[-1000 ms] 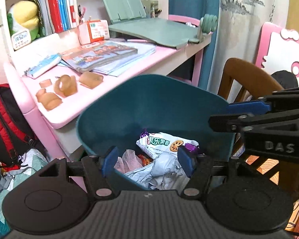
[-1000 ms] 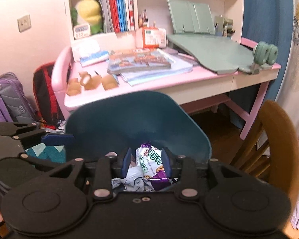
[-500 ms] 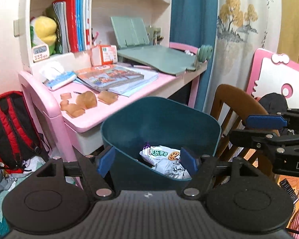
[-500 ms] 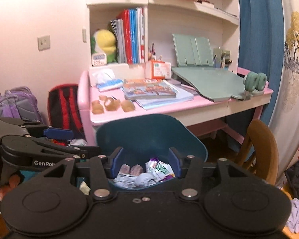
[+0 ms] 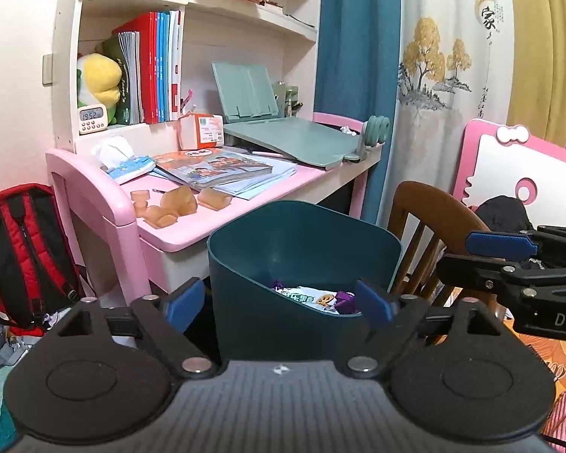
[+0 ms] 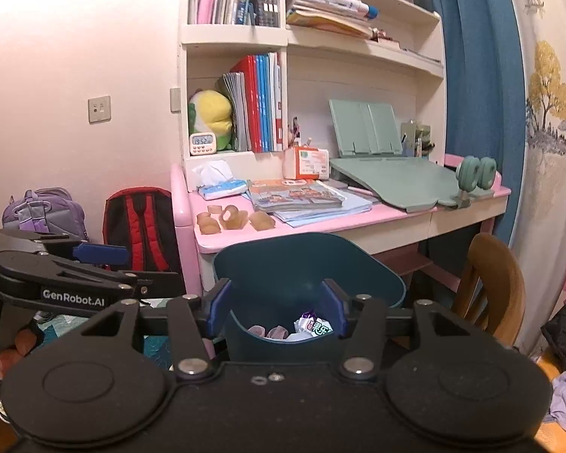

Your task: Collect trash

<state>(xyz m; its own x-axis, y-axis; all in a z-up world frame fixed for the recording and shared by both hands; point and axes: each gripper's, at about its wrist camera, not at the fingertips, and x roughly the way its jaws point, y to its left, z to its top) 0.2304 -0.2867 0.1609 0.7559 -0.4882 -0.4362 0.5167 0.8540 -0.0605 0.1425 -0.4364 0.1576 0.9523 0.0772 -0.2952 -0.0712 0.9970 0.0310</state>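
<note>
A dark teal trash bin stands on the floor in front of the pink desk; it also shows in the right wrist view. Snack wrappers and crumpled paper lie inside it, also seen in the right wrist view. My left gripper is open and empty, held back above the bin's near rim. My right gripper is open and empty, also above the near rim. Each gripper shows at the edge of the other's view.
The desk holds books, a tissue pack, tan tape pieces and a green book stand. A wooden chair stands right of the bin. A red backpack leans left of the desk.
Both grippers have pulled up and back from inside the bin. Both have opened wider. The bin and desk now look farther away.
</note>
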